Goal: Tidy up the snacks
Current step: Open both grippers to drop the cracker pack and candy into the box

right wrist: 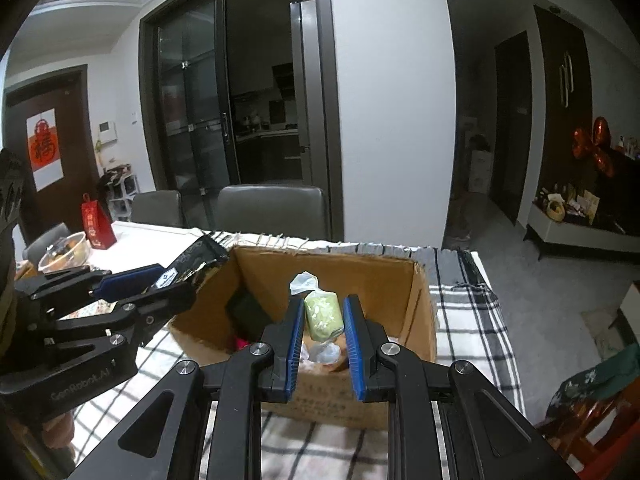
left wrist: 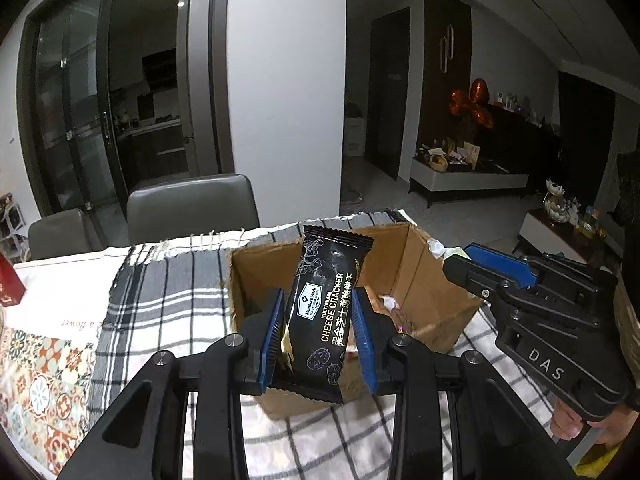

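Left wrist view shows the left gripper (left wrist: 318, 334) clamped on a black cracker packet (left wrist: 326, 312), its blue pads pressing both long sides so the packet stands nearly upright, tipped a little to the right. Just behind the packet sits an open cardboard box (left wrist: 420, 264) on a checked cloth (left wrist: 172, 280), with a few wrapped sweets on the box floor past the right pad. To the right, the right gripper (left wrist: 460, 254) reaches over the box's right wall. Beyond the box a grey chair (left wrist: 192, 208) stands at the table's far edge. Right wrist view shows the right gripper (right wrist: 322, 314) closed on a pale green candy (right wrist: 323, 314) in a clear twisted wrapper, held upright between the pads above the box (right wrist: 400, 276). Below and behind the candy, a dark packet (right wrist: 250, 312) leans against the box's left inner wall. To the left, the left gripper (right wrist: 160, 280) holds the cracker packet (right wrist: 200, 258) over the box's left rim.
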Demonstrator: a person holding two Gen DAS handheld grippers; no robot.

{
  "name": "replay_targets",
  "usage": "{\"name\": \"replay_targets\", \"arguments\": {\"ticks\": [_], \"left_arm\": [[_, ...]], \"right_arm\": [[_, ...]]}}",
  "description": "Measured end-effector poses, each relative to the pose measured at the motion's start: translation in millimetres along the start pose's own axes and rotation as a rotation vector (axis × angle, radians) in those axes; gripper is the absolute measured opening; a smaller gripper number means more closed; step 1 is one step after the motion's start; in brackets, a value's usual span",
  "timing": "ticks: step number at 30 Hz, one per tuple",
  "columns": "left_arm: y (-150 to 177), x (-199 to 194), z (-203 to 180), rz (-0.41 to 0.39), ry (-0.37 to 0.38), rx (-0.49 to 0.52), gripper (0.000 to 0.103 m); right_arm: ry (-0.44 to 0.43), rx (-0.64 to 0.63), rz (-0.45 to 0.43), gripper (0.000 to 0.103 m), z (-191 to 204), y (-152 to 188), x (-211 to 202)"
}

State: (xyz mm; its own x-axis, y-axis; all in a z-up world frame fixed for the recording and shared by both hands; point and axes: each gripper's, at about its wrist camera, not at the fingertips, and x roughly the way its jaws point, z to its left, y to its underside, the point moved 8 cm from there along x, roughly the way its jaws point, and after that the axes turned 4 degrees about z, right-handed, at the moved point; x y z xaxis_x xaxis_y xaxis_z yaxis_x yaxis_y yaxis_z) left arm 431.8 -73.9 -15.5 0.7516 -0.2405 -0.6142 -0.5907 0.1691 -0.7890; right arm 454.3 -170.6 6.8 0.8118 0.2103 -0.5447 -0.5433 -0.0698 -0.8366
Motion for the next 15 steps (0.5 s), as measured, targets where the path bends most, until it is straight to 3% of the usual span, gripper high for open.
{"name": "replay_targets", "arguments": {"ticks": [6, 8, 9, 15], "left_arm": [[-21, 22, -6, 0.008, 0.021, 0.021, 0.035], [-26, 27, -4, 0.003, 0.001, 0.020, 0.055], [-27, 27, -3, -0.006, -0.006, 0.014, 0.058], [-15, 14, 2, -0.007, -0.050, -0.007, 0.060]], "right_arm": [[0.021, 0.001, 0.001, 0.022, -11, -10, 15], [0.042, 0.005, 0.010, 0.028, -14, -12, 19], [0.052, 0.011, 0.014, 0.037, -15, -11, 20], [0.073, 0.021, 0.008, 0.041, -16, 1, 5]]}}
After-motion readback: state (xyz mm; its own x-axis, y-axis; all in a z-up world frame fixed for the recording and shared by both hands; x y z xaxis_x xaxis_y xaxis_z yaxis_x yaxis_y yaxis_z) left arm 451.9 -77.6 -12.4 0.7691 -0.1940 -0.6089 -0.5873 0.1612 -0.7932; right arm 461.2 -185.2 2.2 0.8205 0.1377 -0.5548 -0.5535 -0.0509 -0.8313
